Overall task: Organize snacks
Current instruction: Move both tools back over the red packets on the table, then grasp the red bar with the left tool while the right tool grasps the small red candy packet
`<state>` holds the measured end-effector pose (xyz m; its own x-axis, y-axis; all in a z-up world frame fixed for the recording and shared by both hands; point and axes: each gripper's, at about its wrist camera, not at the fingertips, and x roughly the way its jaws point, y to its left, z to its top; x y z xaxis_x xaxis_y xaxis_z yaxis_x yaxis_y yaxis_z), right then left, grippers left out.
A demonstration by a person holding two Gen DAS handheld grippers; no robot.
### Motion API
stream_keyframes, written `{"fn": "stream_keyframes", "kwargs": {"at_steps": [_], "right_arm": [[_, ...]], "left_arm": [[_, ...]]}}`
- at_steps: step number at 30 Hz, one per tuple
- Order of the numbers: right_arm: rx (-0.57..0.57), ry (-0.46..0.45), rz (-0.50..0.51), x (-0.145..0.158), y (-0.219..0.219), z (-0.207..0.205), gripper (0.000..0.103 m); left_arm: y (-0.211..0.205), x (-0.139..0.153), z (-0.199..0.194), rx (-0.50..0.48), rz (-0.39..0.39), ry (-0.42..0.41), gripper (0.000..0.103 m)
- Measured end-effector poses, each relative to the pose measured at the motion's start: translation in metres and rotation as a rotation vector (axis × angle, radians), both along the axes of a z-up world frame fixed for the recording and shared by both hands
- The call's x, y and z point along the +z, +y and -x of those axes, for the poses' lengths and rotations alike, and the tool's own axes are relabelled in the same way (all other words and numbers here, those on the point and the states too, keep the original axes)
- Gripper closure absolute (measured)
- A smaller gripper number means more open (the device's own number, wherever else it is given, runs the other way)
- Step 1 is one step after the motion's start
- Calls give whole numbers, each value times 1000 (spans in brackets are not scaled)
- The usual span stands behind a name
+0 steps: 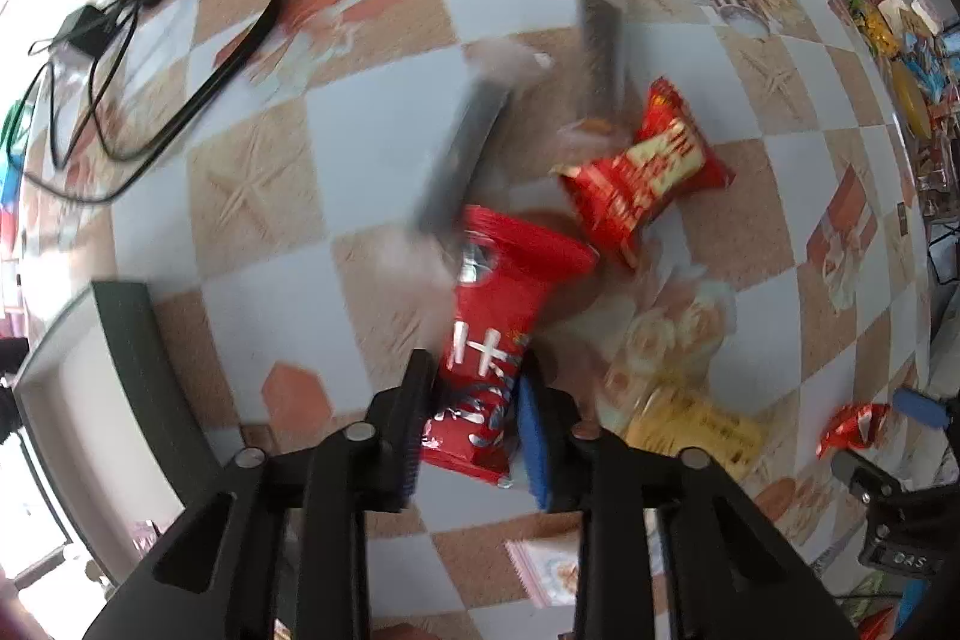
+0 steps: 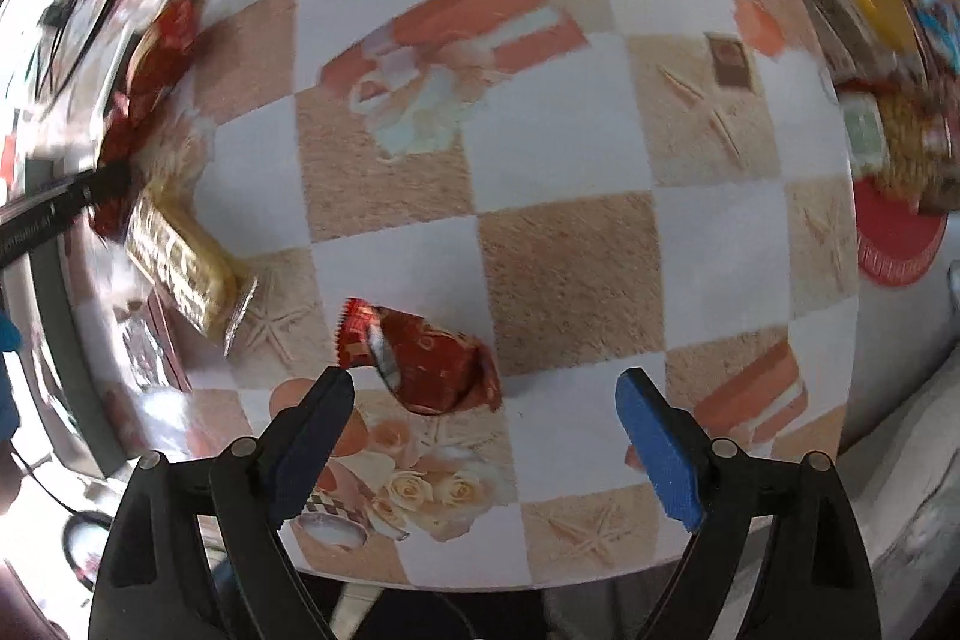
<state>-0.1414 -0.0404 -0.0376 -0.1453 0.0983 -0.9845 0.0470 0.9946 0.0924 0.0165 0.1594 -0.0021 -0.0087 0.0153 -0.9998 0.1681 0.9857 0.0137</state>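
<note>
Bench (image 1: 372,142): checkered printed cloth, snacks loose mid-surface, more snack clutter along its far right edge.

Black cable (image 1: 198,40) coiled toward the far left corner, clear of the work.

Two dark stick packs (image 1: 462,154) lie just beyond the red ones, blurred.

Yellow pack (image 1: 696,430) lies flat toward the near edge, beside the left hand-held gripper.

Long red pack (image 1: 486,340): left hand-held gripper (image 1: 474,418) is clenched on its lower half, pads pressing both long sides. Judgement: light, soft foil pillow, slippery and crushable inside. The mid-body hold looks right; squeeze no harder.

Red-and-gold pack (image 1: 642,178) sits just past it, touching or nearly so.

Small red crinkled pack (image 2: 420,358) lies near the bench's near edge. Right hand-held gripper (image 2: 486,400) hangs above it, released, jaws wide, nothing between the pads. Judgement: very light and puffy; take it across the middle, not by the serrated end seal.
</note>
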Motion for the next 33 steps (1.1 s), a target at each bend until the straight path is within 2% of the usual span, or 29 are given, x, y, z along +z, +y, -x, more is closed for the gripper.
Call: {"fn": "stream_keyframes", "kwargs": {"at_steps": [5,8,9,10,13,14,17,24,27,29,32,33], "right_arm": [[176,-25,59,-4,25,-6,13],[242,-13,66,-14,37,-9,13],[259,-6,68,-17,38,-10,13],[273,2,71,-22,41,-11,13],[279,-3,53,-28,47,-9,10],[282,-4,51,-32,51,-10,10],[284,6,54,-41,60,-21,2],[269,-9,20,-46,52,-17,0],[270,7,22,-48,50,-17,0],[262,17,28,-43,46,-17,0],[241,17,30,-38,50,-23,5],[244,11,29,-34,52,-22,11]], "left_arm": [[26,0,39,62,13,37,77],[41,-1,60,93,-9,38,75],[44,-1,62,97,-8,37,69],[45,-1,63,99,-4,36,58],[49,0,57,98,-21,19,41],[47,0,54,97,-25,17,39],[46,-5,39,91,-33,20,31],[51,-6,33,85,-23,25,23],[43,-3,34,78,-24,25,24],[38,-8,35,68,-16,26,29],[26,-5,36,42,-5,17,51],[22,-4,37,33,-1,16,64]]}}
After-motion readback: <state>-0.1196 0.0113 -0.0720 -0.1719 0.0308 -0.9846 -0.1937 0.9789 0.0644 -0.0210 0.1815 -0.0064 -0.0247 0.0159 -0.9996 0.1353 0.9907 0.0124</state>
